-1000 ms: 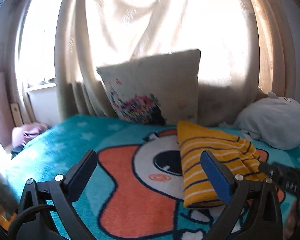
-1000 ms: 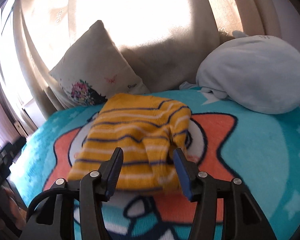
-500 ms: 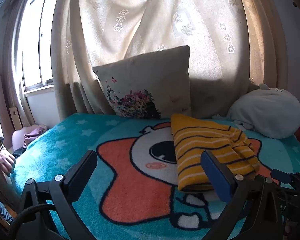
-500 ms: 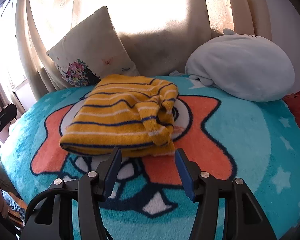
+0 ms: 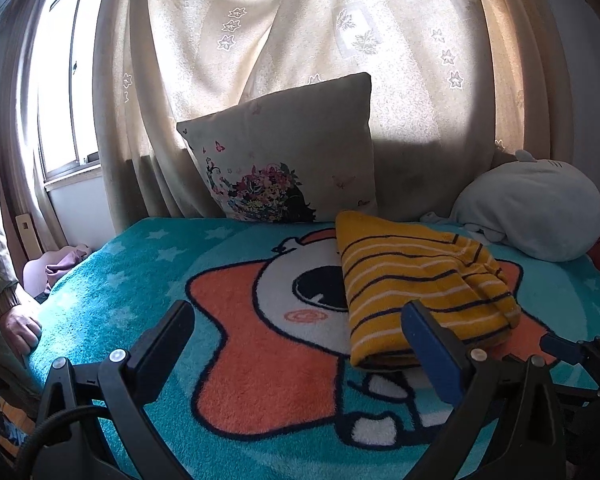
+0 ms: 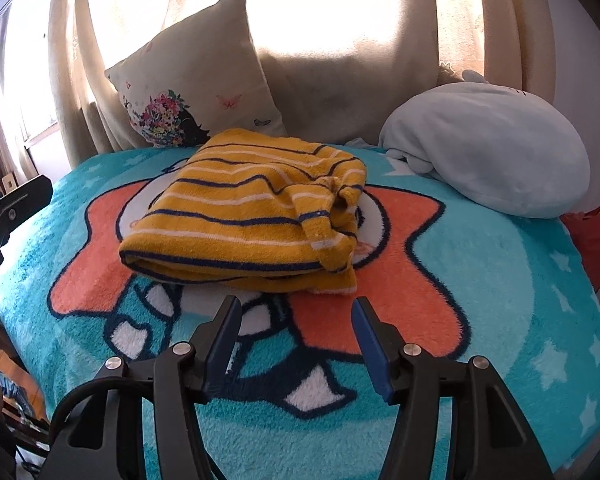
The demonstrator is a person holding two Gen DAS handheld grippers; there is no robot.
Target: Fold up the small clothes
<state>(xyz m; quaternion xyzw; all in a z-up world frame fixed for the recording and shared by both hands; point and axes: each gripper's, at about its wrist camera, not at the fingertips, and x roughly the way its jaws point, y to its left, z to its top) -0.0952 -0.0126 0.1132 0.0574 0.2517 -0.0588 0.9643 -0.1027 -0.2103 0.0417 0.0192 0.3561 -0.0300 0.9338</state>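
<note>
A small yellow garment with navy and white stripes (image 6: 256, 208) lies folded in a thick bundle on the teal cartoon blanket (image 6: 480, 288). My right gripper (image 6: 296, 312) hovers open just in front of its near edge, nothing between the blue pads. In the left wrist view the same garment (image 5: 416, 280) sits right of centre. My left gripper (image 5: 300, 320) stands wide open over the blanket (image 5: 140, 280), its right finger (image 5: 432, 344) near the garment's front edge. The right gripper's tip (image 5: 560, 348) shows at the right edge.
A floral cushion (image 5: 288, 160) leans on the curtain (image 5: 300, 40) behind the garment. A pale plush toy (image 6: 488, 144) lies at the back right. A person's hand and sleeve (image 5: 16, 316) rest at the blanket's left edge. Something red (image 6: 596, 236) sits at the right.
My right gripper has drawn back off the garment, which now lies clear ahead of its fingertips. The left wrist view has shifted slightly, and a hand has come into view at the left.
</note>
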